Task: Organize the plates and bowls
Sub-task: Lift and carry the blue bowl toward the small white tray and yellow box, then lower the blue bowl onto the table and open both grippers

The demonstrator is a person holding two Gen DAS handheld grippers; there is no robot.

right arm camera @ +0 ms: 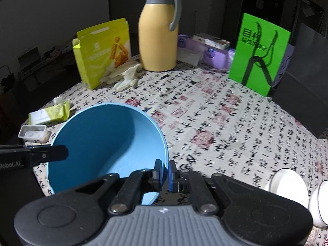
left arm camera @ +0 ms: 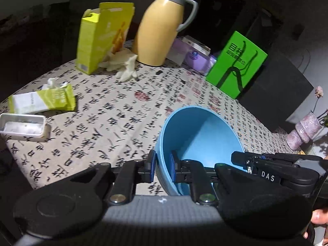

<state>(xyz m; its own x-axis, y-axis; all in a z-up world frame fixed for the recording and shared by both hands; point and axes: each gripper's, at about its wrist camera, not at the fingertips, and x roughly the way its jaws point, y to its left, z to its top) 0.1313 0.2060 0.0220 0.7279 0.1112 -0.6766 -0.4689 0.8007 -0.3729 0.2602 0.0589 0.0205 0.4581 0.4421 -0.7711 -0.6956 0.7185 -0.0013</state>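
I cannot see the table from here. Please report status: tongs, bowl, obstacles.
Left tongs and right tongs both shut on blue bowl rim, opposite sides. Bowl tilted above tablecloth. Two white bowls near right; flask far back.

Dim room, dark walls (right arm camera: 61, 4), calligraphy-print tablecloth (right arm camera: 225, 123).

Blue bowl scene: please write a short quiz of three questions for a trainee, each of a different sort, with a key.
1. True or false: only one tool grips the blue bowl.
2. What stands nearest behind the white glove?
A. yellow jug
B. green sign
C. white bowls
3. Fill in: the left tool and the right tool each pinch the bowl by its ____.

Key: 1 false; 2 A; 3 rim.
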